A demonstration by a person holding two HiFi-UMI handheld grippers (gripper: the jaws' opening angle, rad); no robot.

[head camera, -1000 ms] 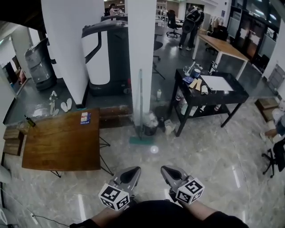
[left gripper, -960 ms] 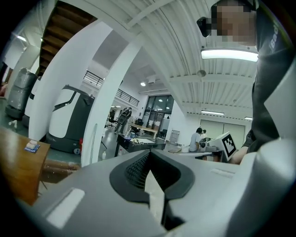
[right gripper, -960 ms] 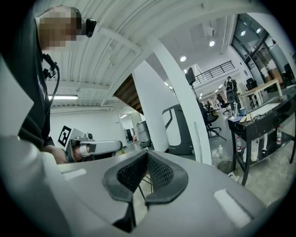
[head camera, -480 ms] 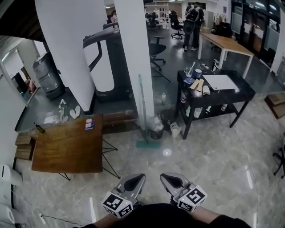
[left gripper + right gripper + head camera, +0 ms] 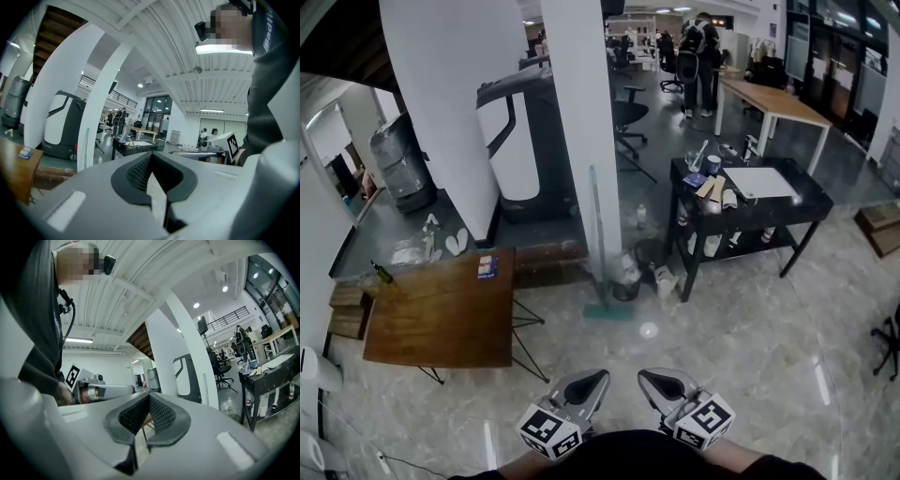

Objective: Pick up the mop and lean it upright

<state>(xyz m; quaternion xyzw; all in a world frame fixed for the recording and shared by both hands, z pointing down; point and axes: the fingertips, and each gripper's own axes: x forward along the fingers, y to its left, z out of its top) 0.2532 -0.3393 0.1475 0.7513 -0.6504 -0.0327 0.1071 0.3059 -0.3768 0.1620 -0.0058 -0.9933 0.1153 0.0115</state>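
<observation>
Left tool [image 5: 596,377] and right tool [image 5: 647,376] are sitting pressed together, empty; mop [image 5: 594,234] is leaning upright well ahead, so I'd be keeping clear.

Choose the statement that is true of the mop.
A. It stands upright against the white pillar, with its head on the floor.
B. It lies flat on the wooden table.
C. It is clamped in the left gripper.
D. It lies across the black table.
A: the mop stands with its handle along the white pillar and its green head down on the floor.
</observation>
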